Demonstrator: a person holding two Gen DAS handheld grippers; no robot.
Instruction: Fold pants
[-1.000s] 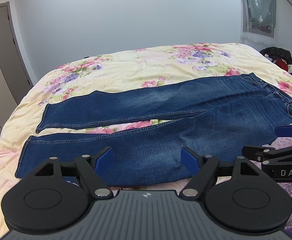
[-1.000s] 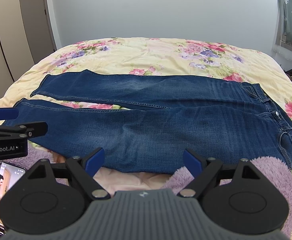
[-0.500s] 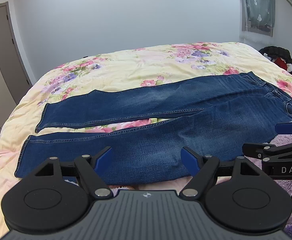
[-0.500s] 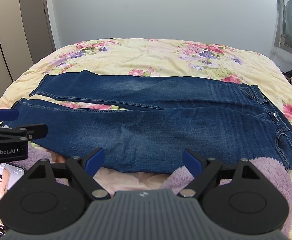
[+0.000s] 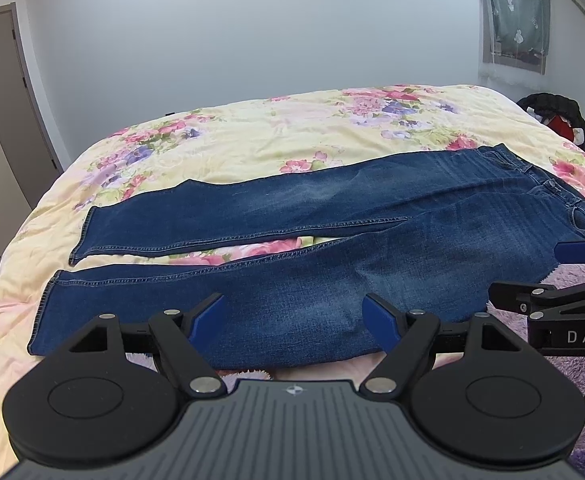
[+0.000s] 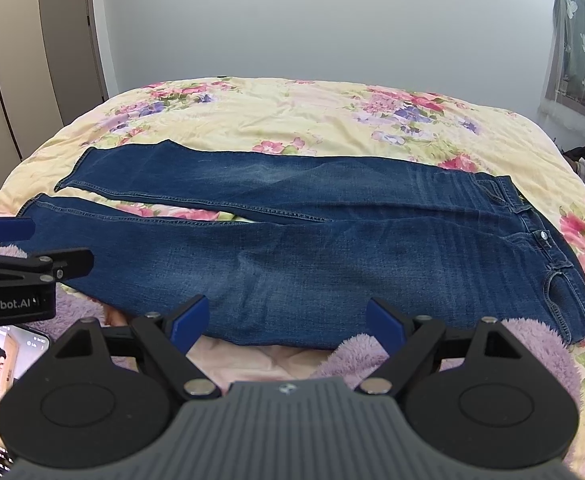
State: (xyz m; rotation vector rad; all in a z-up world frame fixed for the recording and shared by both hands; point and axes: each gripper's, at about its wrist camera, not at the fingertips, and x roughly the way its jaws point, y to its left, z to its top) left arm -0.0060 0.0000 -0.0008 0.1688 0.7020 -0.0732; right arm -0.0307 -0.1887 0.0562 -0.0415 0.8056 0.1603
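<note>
Flat across the quilted floral yellow bedspread [image 5: 292, 128] lie the dark blue denim pants [image 6: 332, 252], legs slightly splayed, waistband to the right. Both the left gripper [image 5: 294, 316] and right gripper [image 6: 288, 320] hover near the hem-side edge, blue-padded fingers apart, empty.

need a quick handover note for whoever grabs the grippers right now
Left gripper: open, holding nothing, poised at the near leg's edge.
Right gripper: open, holding nothing, nearer the waistband end.
Jeans: spread flat on the floral bedspread, legs apart, cuffs to the left, waistband to the right.
Done: nothing folded.
Left: the whole fold, probably one leg over the other first.
</note>
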